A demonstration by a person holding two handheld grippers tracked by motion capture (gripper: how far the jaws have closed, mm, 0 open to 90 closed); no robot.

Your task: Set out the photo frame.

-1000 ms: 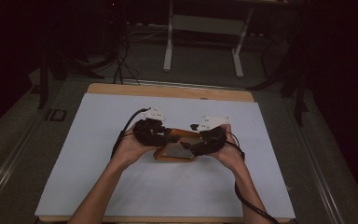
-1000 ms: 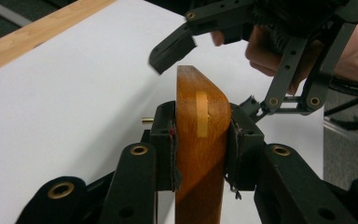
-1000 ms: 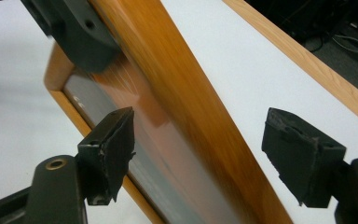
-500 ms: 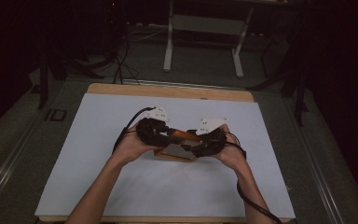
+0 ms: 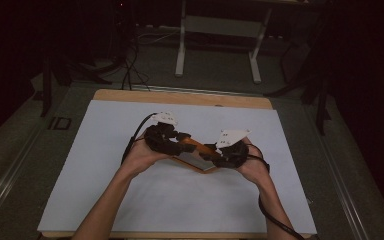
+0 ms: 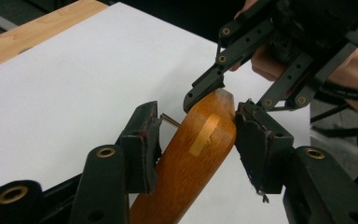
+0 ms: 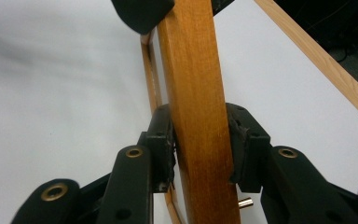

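High view: wooden bar (image 5: pixel 198 146) held above middle of table (image 5: pixel 105 200), between both grippers.

Left gripper (image 5: pixel 184 142): fingers (image 6: pixel 144 140) have just been opening. Bar sits between them, not squeezed.

Right gripper (image 5: pixel 211 151): fingers (image 7: pixel 161 144) have just been closing, now pressed on bar from both sides.

Bar best kept steady and gripped tight by right fingers until left fingers are pulled well clear.

Thin wooden frame (image 7: pixel 151 70) close under bar, small brass pin (image 7: pixel 245 203) sticking out: could be snagged.

Metal stand (image 5: pixel 217 25) and cables (image 5: pixel 130 65) far behind table, nothing blocked by them.

Wooden bar (image 5: pixel 196 145) above white mat (image 5: pixel 105 190)
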